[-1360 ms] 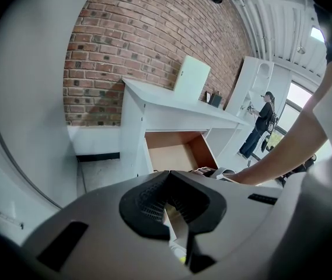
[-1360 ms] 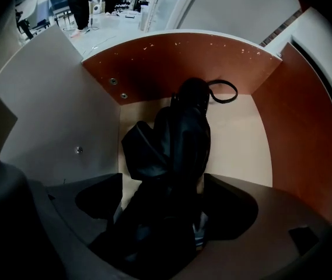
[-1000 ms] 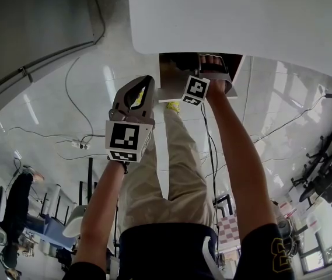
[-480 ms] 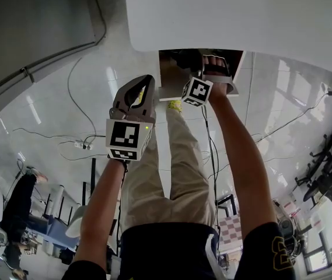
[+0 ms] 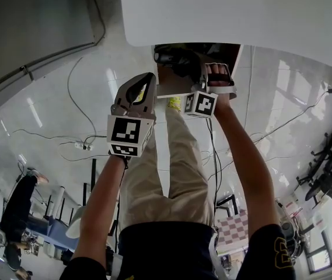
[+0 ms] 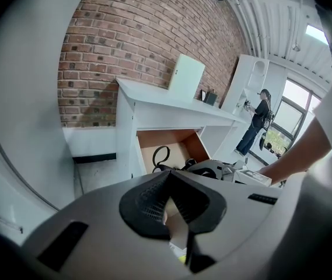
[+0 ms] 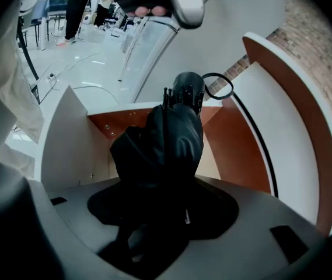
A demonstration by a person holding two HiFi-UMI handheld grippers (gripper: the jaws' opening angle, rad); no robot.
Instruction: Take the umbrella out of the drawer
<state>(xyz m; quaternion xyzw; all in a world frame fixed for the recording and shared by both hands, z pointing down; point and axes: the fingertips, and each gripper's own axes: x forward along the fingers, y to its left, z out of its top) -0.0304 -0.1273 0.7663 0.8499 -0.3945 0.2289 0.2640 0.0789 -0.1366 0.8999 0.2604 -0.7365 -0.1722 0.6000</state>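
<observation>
Umbrella, black, folded: held in right gripper, jaws just closed on it, apparently not yet clear of open drawer; left gripper jaws together, empty.

Right gripper: jaws just been closing with the umbrella between them. Pads are buried under dark fabric, so the exact grip spot is unreadable. The umbrella's near end drops out of sight below the jaws.

Head view: table covers most of the drawer, and the hand blocks the right jaws. Shoe is partly hidden by the drawer front.

Left gripper view: the left gripper body hides most of the umbrella, only the strap loop is clear. Small items on the table are too small to name. Far person is too small for detail.
</observation>
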